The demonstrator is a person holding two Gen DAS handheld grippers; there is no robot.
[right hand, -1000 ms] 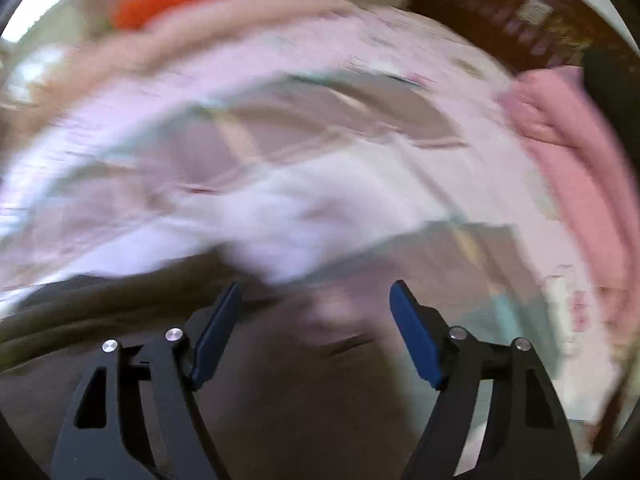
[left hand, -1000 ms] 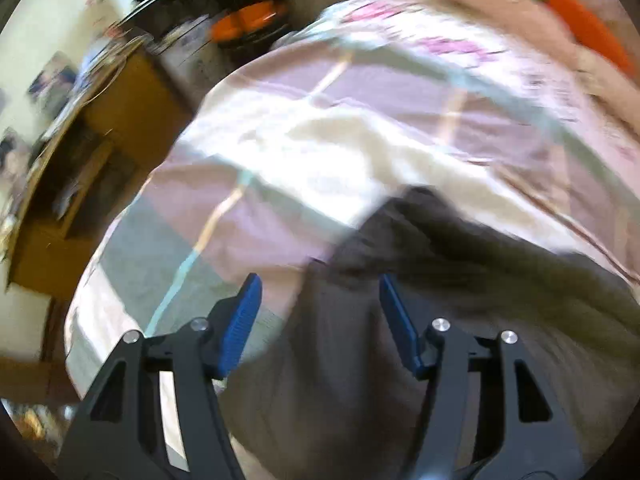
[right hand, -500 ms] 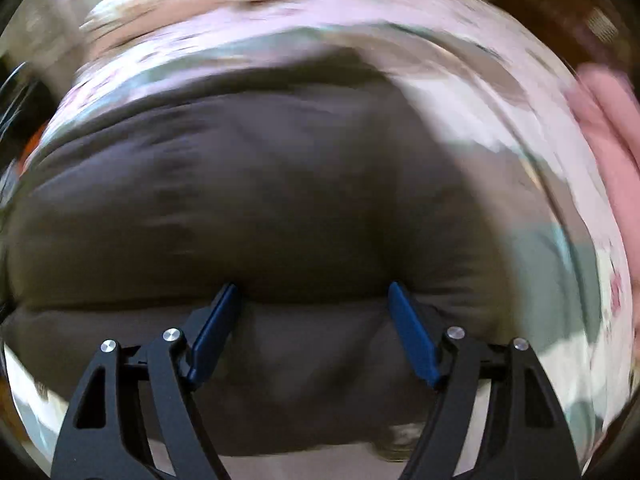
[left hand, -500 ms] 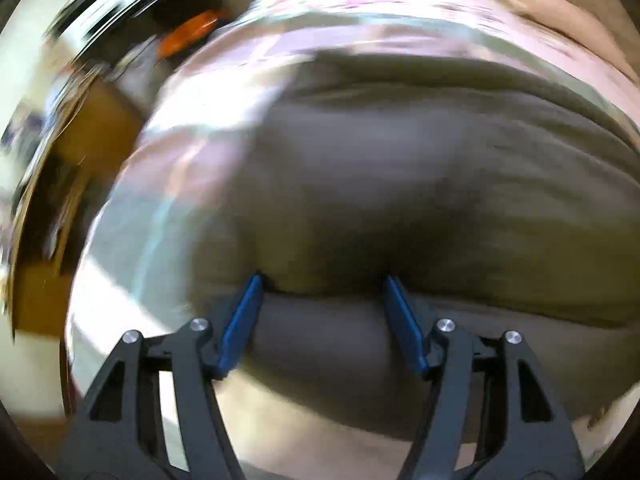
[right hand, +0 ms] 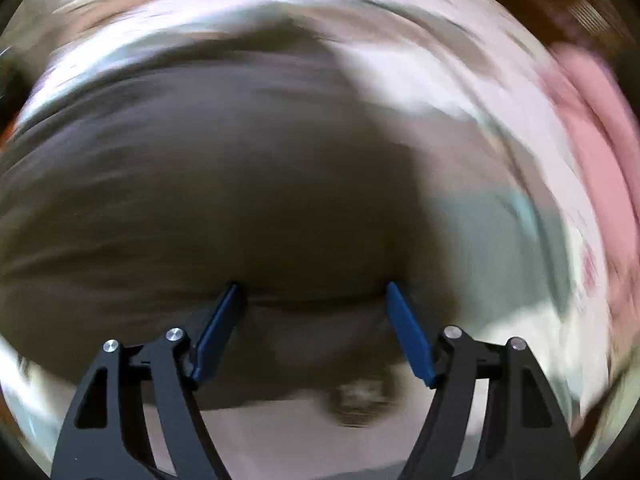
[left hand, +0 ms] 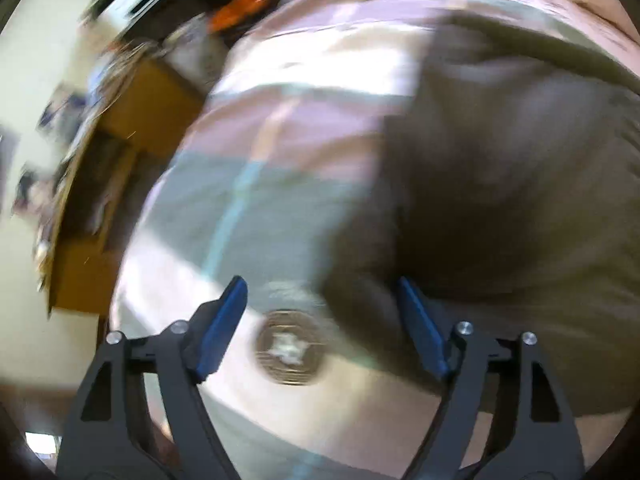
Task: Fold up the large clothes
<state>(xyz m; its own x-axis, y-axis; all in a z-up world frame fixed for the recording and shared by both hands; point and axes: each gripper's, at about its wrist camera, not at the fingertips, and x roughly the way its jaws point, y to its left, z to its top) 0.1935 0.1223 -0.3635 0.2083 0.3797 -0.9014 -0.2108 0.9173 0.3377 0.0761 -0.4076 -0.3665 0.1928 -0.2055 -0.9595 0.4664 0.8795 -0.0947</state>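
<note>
Dark garment crosswise before wide-spread right tongs, blurred

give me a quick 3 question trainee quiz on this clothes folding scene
1. True or false: the left gripper has its jaws clamped shut on cloth.
2. Which colour is the large garment spread on the bed? A) red B) dark olive-brown C) white
3. Fill in: the folded fabric at the right edge of the right wrist view is ____.

Key: 1 false; 2 B; 3 pink
</note>
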